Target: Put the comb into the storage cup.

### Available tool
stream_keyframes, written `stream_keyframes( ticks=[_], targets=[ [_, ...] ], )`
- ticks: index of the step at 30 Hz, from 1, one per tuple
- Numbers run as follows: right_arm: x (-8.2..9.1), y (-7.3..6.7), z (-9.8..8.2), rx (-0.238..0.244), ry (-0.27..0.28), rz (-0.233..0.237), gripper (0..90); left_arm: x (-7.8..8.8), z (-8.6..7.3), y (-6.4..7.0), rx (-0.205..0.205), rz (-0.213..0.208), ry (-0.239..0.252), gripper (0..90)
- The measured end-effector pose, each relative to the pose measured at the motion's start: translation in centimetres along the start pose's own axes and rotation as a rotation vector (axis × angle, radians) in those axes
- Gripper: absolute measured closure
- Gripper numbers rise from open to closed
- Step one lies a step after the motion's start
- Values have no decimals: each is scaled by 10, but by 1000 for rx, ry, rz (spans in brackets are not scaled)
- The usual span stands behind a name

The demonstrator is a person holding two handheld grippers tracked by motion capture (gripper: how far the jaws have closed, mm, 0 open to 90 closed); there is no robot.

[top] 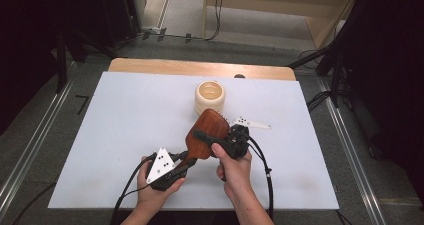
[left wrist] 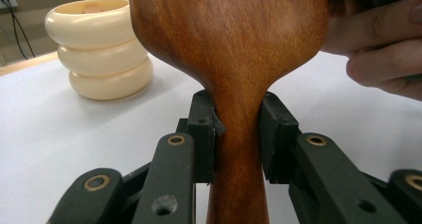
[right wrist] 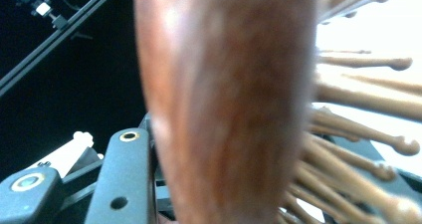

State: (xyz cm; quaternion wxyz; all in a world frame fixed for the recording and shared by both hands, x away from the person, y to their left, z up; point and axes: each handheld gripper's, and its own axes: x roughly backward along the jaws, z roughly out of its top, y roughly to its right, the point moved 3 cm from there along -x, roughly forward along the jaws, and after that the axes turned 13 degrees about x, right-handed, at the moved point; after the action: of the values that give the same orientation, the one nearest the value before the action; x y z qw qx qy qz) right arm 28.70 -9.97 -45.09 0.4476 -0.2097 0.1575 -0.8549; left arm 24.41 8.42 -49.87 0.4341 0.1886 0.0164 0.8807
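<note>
A wooden hairbrush (top: 205, 135) is held above the white desk (top: 115, 135), near a cream holder (top: 210, 97), its neck clamped in the left claw (left wrist: 238, 129), the right claw (top: 231, 141) closed on its head; probably a handover, next loosening one grip.

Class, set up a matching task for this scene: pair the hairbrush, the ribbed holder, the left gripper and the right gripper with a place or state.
1 wooden hairbrush
2 cream ribbed holder
3 left gripper
4 right gripper

a shut on the brush's neck
b held off the table
c standing behind the brush
d shut on the brush's head

Pairs: 1-b, 2-c, 3-a, 4-d
</note>
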Motion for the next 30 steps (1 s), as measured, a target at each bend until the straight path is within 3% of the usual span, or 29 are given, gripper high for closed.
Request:
stream_keyframes(
  ticks=[3,7,10,15,18,22,25,30],
  targets=[
    [1,-5,2,70,-4,-3,507,-1,0,-1,28,-25,-3,688],
    [3,-10,7,140,12,-13,508,2,2,-6,65,-38,-1,534],
    [6,-10,10,151,13,-22,507,4,5,-9,94,-43,0,389],
    [11,-8,13,190,18,-52,508,10,7,-18,141,-39,-20,240],
    [14,-6,14,191,26,-57,508,14,7,-23,147,-24,-32,140],
    [18,-5,16,198,52,-62,506,21,5,-32,151,-19,-33,99],
    [21,-4,17,219,64,-71,506,27,6,-39,162,13,-24,22],
    [25,-1,18,226,62,-85,506,37,6,-50,177,64,-20,0]
  ],
)
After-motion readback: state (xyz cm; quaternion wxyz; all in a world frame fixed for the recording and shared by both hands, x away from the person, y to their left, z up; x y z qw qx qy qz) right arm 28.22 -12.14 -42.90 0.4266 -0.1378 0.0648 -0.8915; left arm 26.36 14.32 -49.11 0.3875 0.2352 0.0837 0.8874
